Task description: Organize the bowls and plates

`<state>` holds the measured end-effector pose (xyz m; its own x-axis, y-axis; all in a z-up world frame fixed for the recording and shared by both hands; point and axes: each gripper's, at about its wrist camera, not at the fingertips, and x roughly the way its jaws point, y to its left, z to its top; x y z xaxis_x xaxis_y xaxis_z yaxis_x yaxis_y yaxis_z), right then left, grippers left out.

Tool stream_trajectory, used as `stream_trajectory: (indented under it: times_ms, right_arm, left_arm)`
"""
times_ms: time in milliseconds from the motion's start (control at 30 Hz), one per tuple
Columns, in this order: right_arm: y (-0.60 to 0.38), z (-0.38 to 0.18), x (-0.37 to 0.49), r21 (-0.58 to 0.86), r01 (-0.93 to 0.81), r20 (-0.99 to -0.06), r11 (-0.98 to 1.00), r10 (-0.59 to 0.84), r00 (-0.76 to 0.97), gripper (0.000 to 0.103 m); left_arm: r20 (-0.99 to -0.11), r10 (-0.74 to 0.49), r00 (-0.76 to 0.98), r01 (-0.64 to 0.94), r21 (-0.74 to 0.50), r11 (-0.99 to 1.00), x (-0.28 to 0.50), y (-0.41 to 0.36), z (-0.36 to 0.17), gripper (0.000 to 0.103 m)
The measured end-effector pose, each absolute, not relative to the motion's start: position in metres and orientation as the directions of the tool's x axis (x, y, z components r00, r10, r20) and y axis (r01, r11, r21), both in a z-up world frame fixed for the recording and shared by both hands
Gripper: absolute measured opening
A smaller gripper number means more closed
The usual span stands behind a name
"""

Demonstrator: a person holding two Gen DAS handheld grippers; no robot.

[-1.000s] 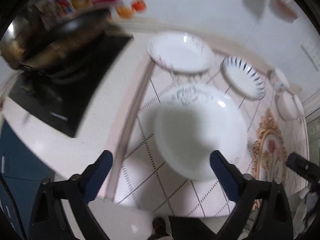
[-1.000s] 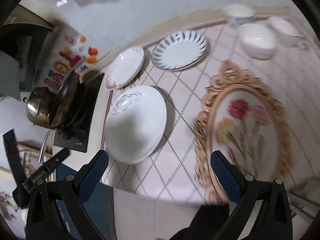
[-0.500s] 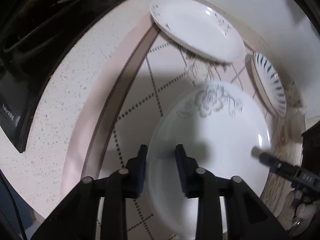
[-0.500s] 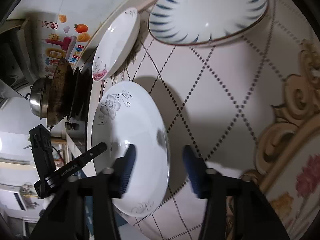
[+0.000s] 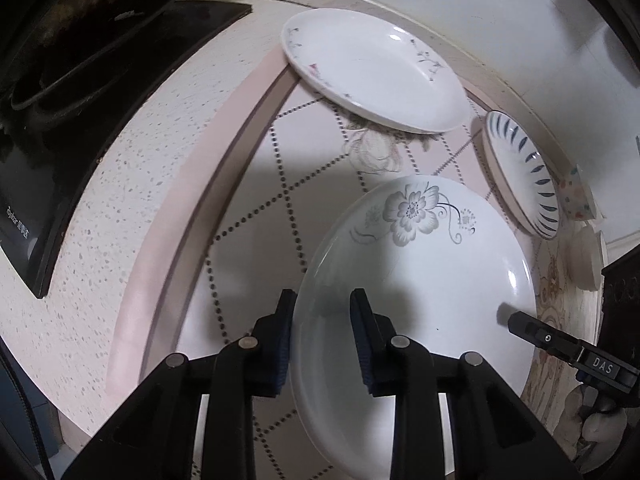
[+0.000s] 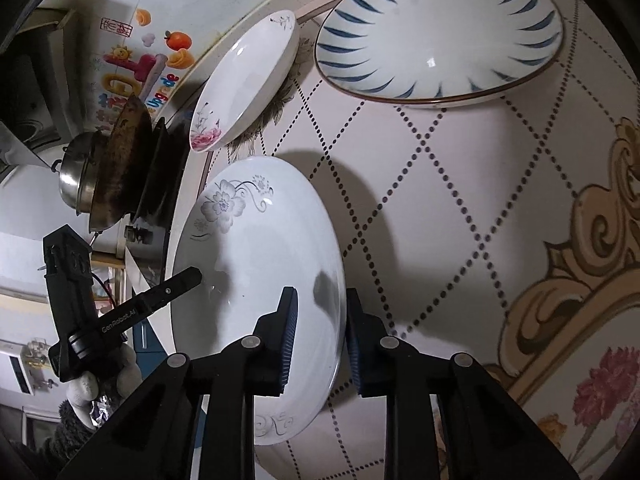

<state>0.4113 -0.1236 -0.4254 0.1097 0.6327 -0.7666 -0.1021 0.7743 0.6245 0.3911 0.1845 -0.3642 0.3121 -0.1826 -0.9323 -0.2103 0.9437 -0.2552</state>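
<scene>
In the left wrist view the flowered plate (image 5: 416, 280) lies lower centre on the bench (image 5: 132, 184). A second plate (image 5: 372, 68) sits above it, a striped plate (image 5: 520, 172) at right, the cooktop (image 5: 60, 120) at upper left.

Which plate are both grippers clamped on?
The plate with the grey flower: left gripper and right gripper pinch opposite rims. The pink-flowered plate and blue-striped plate lie untouched.

Counter (image 5: 120, 208): patterned mat (image 6: 460, 184), three plates, cooktop (image 5: 36, 184).
</scene>
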Motion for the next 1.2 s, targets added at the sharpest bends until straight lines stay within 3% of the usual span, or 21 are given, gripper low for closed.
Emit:
stream_trajectory:
  times_ms: [533,1200]
  right_arm:
    - [-0.231,-0.38,0.368,0.609,-0.019,-0.767,0.793,0.595,0.241,0.025]
    - [-0.316,-0.426,0.355,0.577,0.14,-0.804,0.805,0.529,0.272,0.025]
  left_arm:
    - [-0.919,-0.251,0.304,-0.045,-0.277,0.96,0.39,0.077,-0.356,0.025]
    - [-0.941,-0.218,0.259,0.111,-0.195,0.975,0.411,-0.004,-0.376,0.025]
